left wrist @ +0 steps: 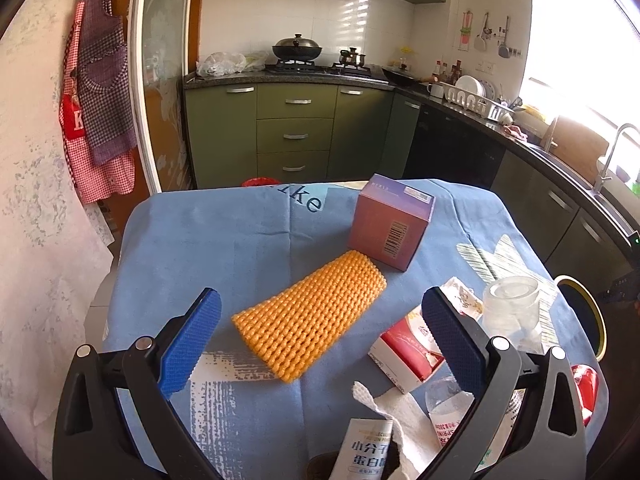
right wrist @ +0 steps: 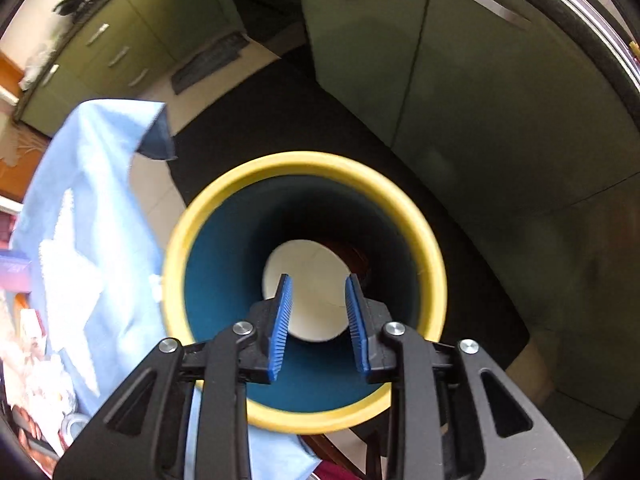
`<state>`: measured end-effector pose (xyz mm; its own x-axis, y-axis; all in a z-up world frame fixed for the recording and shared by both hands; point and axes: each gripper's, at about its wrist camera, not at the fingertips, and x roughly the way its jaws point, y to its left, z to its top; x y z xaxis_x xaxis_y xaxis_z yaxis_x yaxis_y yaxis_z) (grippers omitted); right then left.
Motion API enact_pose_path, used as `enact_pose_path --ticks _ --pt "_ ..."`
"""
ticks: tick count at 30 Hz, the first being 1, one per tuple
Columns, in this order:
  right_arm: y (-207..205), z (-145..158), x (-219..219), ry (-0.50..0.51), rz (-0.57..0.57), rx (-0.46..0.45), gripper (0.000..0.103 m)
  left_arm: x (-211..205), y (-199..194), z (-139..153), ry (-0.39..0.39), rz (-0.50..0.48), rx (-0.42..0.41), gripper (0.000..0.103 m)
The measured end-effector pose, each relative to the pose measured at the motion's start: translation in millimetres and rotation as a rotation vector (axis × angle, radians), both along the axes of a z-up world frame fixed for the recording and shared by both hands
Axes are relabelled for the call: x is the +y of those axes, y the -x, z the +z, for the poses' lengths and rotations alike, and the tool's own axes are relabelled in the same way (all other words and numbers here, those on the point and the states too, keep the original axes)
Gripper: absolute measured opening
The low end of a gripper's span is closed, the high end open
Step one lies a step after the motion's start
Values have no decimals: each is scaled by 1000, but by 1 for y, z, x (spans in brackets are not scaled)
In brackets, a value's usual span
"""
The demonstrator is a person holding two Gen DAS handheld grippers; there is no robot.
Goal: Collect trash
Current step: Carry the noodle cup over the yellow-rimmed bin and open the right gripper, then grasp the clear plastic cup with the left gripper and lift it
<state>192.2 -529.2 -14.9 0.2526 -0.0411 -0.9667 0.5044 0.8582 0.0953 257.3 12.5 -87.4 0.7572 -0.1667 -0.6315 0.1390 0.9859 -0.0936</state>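
Tongs (right wrist: 319, 294) (right, parted) hover above bin (right wrist: 434, 256), cup (right wrist: 316, 276) inside.

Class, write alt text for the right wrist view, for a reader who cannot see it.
The right gripper, open and empty, hangs over a yellow-rimmed bin with a dark blue inside and a white cup at the bottom. A blue tablecloth drapes at the left; green cabinets stand behind.
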Motion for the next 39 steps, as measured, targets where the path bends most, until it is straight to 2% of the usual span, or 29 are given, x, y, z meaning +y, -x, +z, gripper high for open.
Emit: enact_pose_path --ticks 3,8,12,15,18,24,27,33,39 --pt "0 4 7 -26 24 -32 33 -5 4 3 -8 -27 -6 99" --pt "2 4 26 -53 72 -34 33 -17 8 6 -3 -96 13 99" --pt "0 5 35 -44 103 -38 35 -37 16 11 23 -251 52 99" --pt "-2 6 41 -49 121 -47 36 -57 20 15 55 -378 119 99" --pt "-2 4 47 -46 135 -59 37 -77 17 19 56 -431 179 99" --pt "7 4 59 -70 164 -97 37 -119 -2 17 51 -458 311 98" --pt "15 5 61 -84 174 -118 37 -134 -14 9 23 -438 361 92" --pt "28 4 60 -111 183 -153 39 -141 -36 -13 39 -402 481 81" --pt "38 -4 54 -137 176 -174 40 -148 -45 -21 30 -376 517 62"
